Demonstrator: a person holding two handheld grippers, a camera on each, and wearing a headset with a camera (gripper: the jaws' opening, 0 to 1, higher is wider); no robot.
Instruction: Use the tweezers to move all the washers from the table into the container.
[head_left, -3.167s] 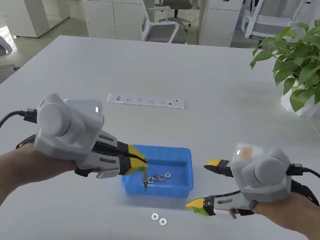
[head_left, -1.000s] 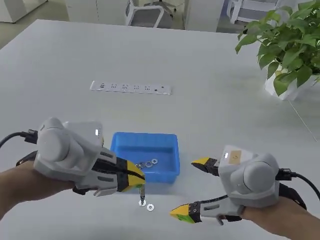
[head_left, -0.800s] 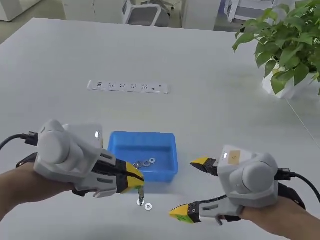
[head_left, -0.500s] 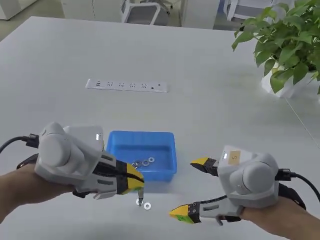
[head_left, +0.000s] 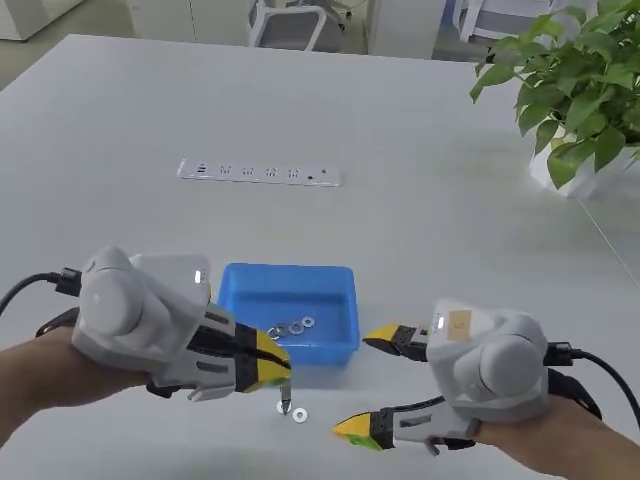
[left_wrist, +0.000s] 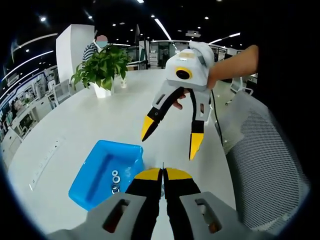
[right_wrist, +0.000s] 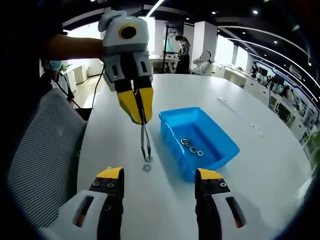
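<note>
My left gripper (head_left: 272, 365) is shut on metal tweezers (head_left: 285, 392), which point down at the table just in front of the blue container (head_left: 335, 285). Two washers (head_left: 300, 414) lie on the table; the tweezer tips (right_wrist: 146, 158) rest at one of them, and the other washer (right_wrist: 147, 168) lies just beside it. Whether the tips pinch it I cannot tell. Several washers (head_left: 291, 327) lie inside the container. My right gripper (head_left: 362, 385) hovers open to the right of the loose washers, holding nothing. In the left gripper view the tweezers (left_wrist: 163, 172) stick out between the closed jaws.
A white power strip (head_left: 260, 173) lies further back on the grey table (head_left: 420, 200). A potted plant (head_left: 575, 90) stands at the far right edge. Office chairs (head_left: 290, 25) stand beyond the table. A mesh chair back (right_wrist: 40, 155) is close behind the front edge.
3.2 s ago the tweezers were over the container; they now reach the loose washers in front of it. In the last half second my right gripper drifted slightly left and down.
</note>
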